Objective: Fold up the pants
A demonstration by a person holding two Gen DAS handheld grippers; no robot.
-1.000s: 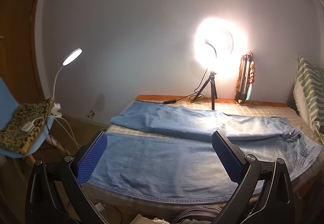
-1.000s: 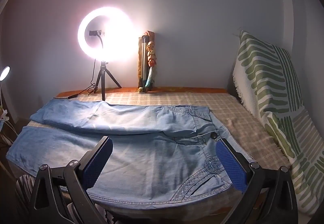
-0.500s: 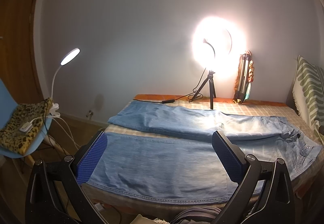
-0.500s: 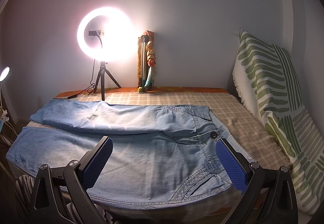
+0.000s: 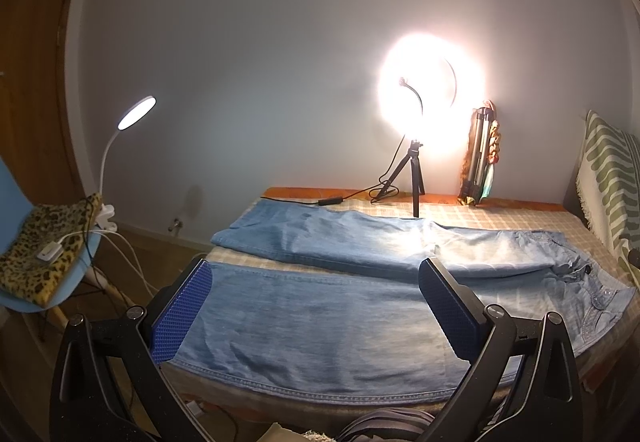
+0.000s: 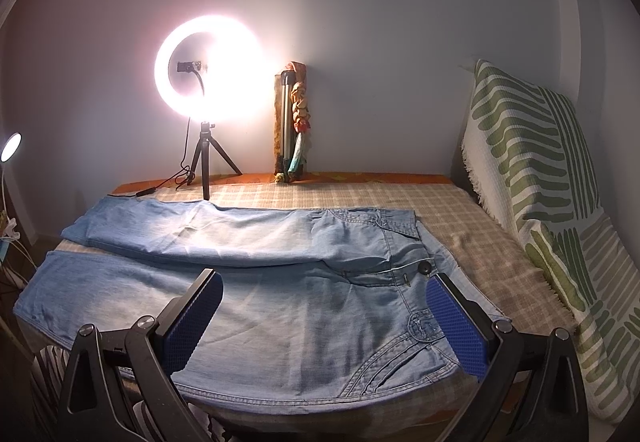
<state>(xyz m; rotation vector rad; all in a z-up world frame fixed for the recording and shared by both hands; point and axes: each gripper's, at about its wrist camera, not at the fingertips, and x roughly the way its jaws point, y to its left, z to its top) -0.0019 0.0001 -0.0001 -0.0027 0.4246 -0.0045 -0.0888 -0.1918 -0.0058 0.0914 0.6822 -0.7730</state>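
Note:
Light blue jeans lie spread flat on the checked bed, both legs stretched to the left, waistband to the right. My left gripper is open and empty, held above the near leg toward its hem end. In the right wrist view the jeans show with their waistband and button at the right. My right gripper is open and empty, above the hip and pocket part near the front edge. Neither gripper touches the cloth.
A lit ring light on a tripod and a folded tripod stand at the bed's far edge by the wall. A green-striped pillow leans at the right. A blue chair with leopard cloth and a desk lamp stand left.
The left wrist view has shifted slightly; the bed and ring light sit a little lower and further left. The right gripper has barely moved. Both grippers stay open.

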